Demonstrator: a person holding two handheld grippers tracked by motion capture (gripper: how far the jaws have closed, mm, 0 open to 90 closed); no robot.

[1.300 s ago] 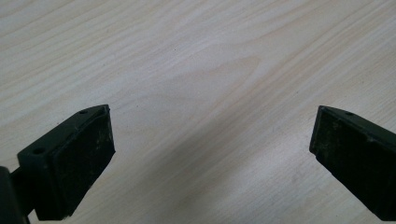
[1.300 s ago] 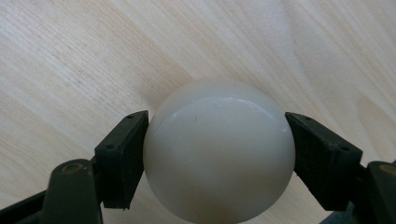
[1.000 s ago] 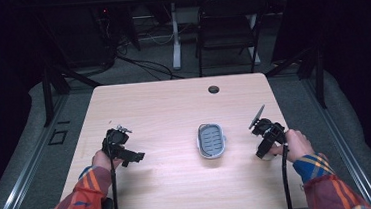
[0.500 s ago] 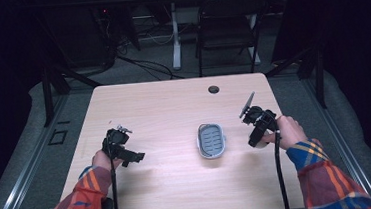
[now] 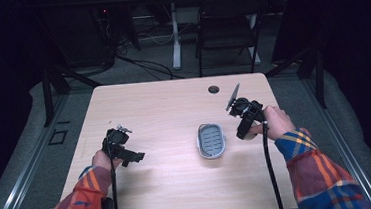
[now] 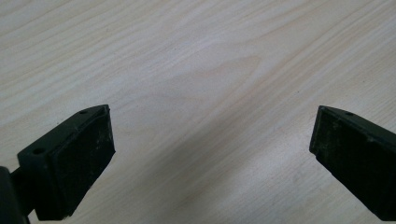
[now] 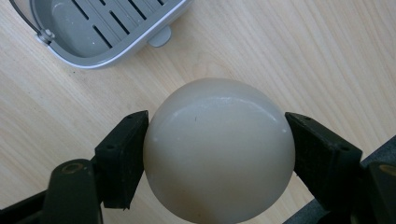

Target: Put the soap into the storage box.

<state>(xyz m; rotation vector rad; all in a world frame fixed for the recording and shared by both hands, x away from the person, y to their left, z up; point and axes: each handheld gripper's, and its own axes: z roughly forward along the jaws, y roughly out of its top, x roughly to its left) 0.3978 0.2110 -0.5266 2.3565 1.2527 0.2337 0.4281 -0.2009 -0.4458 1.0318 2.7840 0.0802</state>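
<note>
The right gripper [image 7: 217,154] clamps a cream soap ball [image 7: 218,149] betw. its jaws, above the table. The grey slotted soap dish [image 5: 211,140] lies just to its left, long axis front-to-back. The left gripper [image 6: 210,154] (jaws wide, empty) is farther away.

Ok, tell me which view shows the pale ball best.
The right gripper view: the ball looms large, clamped between the right gripper's jaws. In the high view I cannot make it out at that gripper. The left gripper view looks at bare table.
</note>
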